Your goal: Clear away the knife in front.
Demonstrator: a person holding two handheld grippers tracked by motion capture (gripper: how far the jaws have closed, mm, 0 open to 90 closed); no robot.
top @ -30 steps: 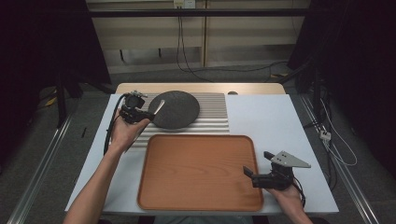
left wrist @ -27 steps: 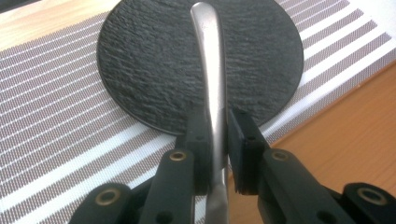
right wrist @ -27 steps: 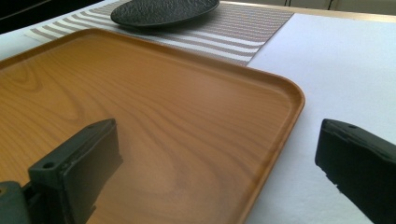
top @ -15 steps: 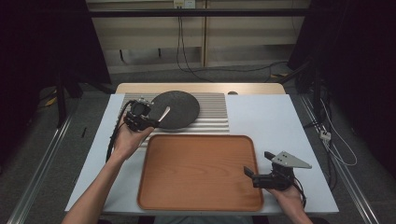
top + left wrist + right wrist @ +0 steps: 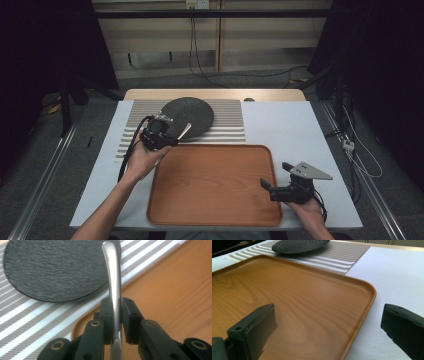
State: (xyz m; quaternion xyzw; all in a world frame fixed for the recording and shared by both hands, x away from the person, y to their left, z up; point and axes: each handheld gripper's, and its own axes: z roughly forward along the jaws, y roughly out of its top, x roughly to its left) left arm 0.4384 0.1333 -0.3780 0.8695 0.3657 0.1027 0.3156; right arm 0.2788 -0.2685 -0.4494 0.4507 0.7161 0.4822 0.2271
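My left gripper is shut on the shaft of a silver metal utensil. It hovers over the front of the striped mat, by the back left corner of the wooden tray. In the left gripper view the utensil's rounded handle end sticks out past the jaws towards the dark round plate; its other end is hidden. My right gripper rests open at the tray's right front. In the right gripper view its jaws straddle the tray's right rim with nothing between them.
The dark plate lies on the striped mat at the back of the white tabletop. A bare wooden strip runs along the table's far edge. Cables hang behind the table and trail on the floor at the right.
My left hand has carried the utensil to the right, from left of the plate to the mat's front edge near the tray's corner. The right gripper has stayed put.
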